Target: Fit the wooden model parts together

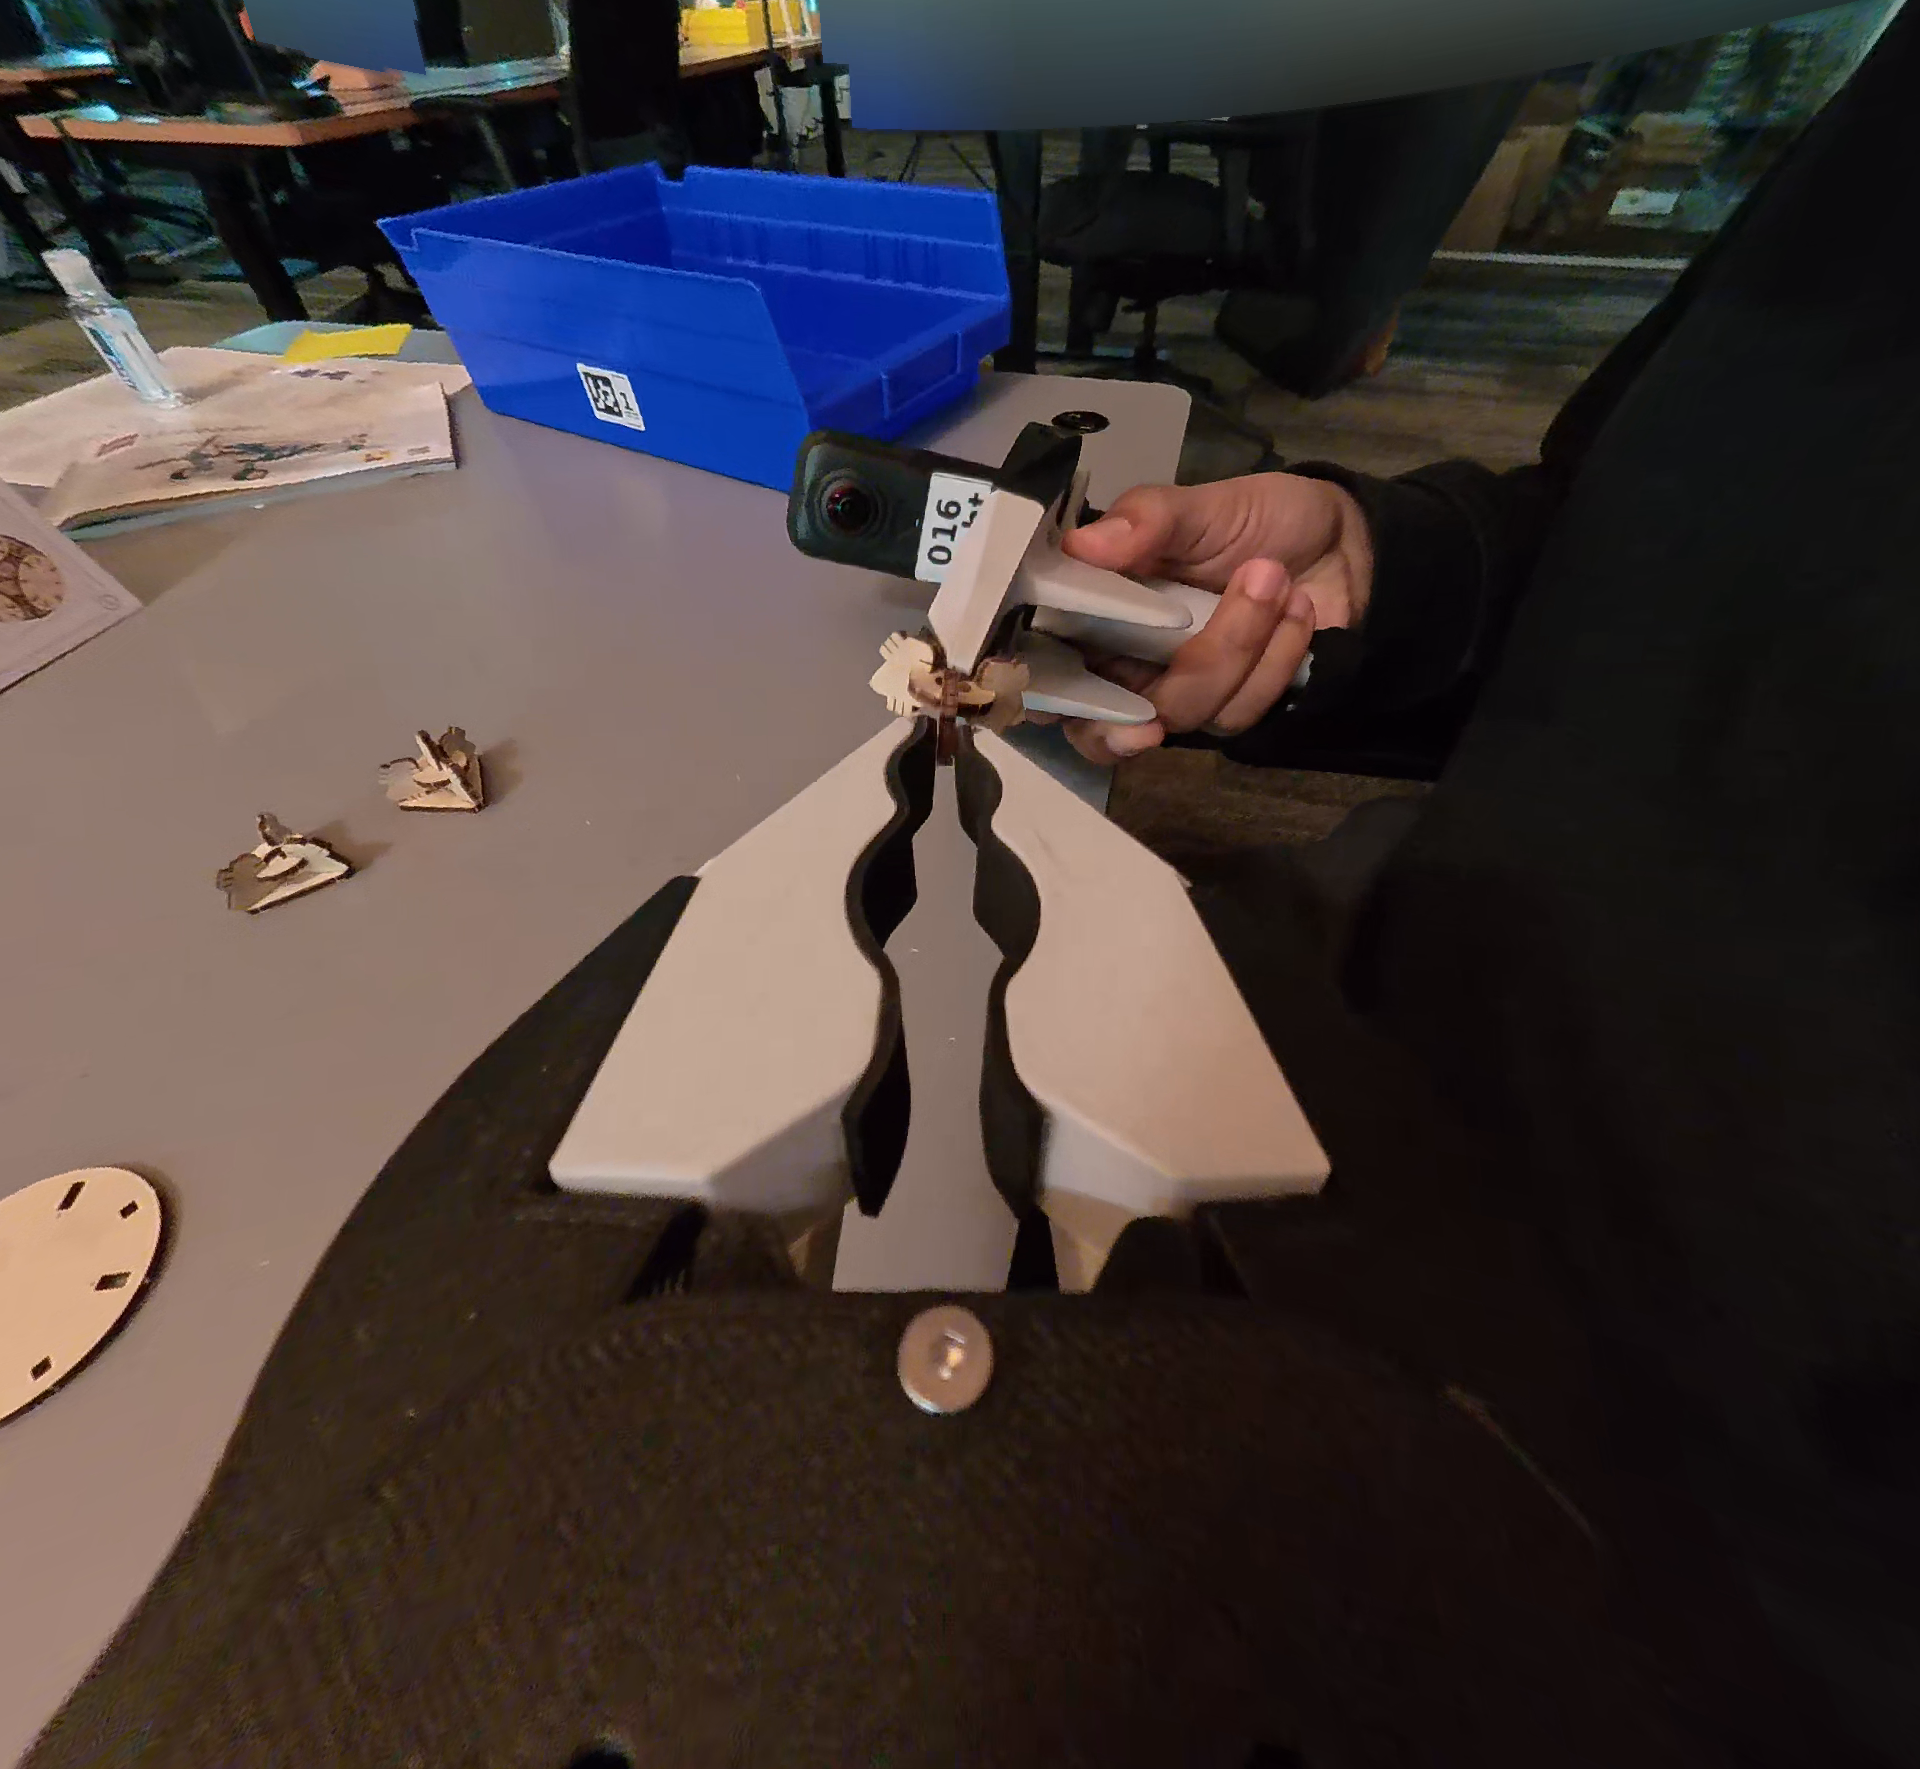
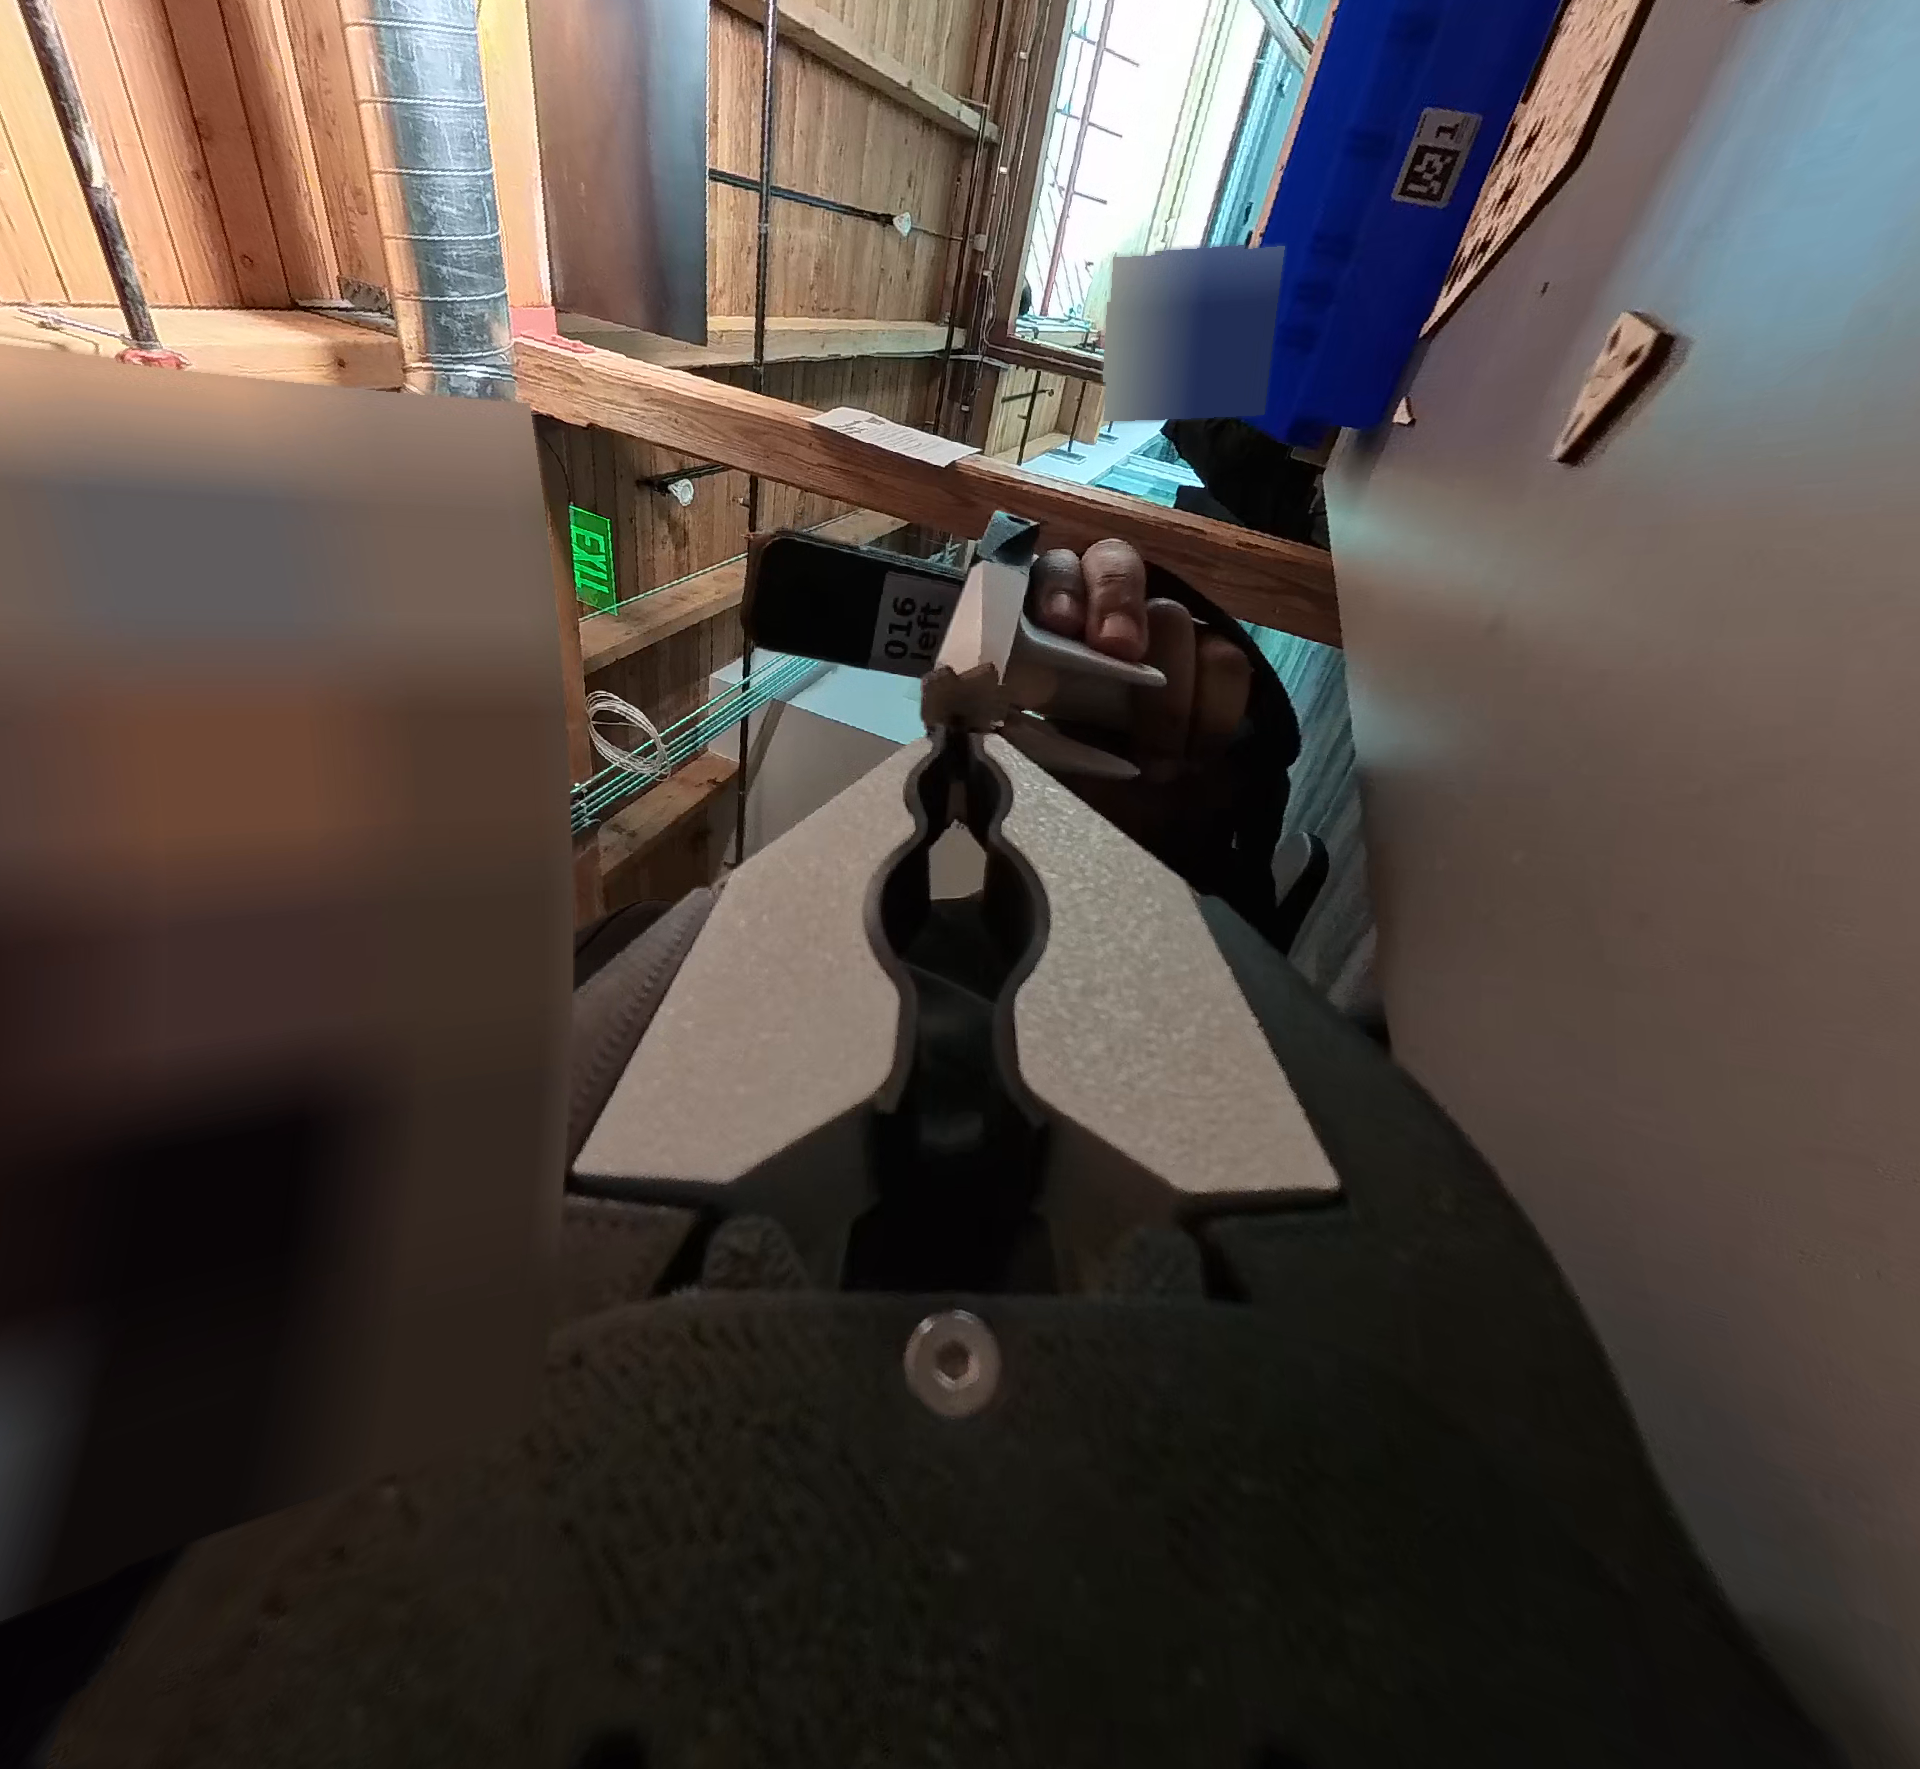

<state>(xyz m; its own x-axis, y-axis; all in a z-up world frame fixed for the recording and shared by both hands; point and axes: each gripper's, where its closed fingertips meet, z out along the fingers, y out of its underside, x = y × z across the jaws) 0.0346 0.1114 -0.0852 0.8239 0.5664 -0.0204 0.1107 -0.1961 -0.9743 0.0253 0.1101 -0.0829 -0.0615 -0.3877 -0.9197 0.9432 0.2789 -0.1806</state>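
Note:
A small pale plywood assembly (image 1: 940, 680) of slotted, lobed pieces is held in the air over the edge of the grey table (image 1: 520, 639). My left gripper (image 1: 945, 737) is shut on a thin dark-edged tab at its underside. My right gripper (image 1: 961, 659), held by a hand (image 1: 1216, 607), comes in from the right and pinches the same assembly from above. In the right wrist view my right gripper (image 2: 961, 748) is shut on a thin part of the assembly (image 2: 961, 691), with the left gripper (image 2: 982, 670) clamped on it from the far side.
Two more small plywood assemblies (image 1: 436, 774) (image 1: 281, 867) and a round slotted plywood disc (image 1: 73, 1288) lie on the table at left. A blue bin (image 1: 707, 306), an open booklet (image 1: 229, 441) and a clear bottle (image 1: 114, 337) stand farther back. A dark sleeve fills the right. My left and right fingertips are right by each other.

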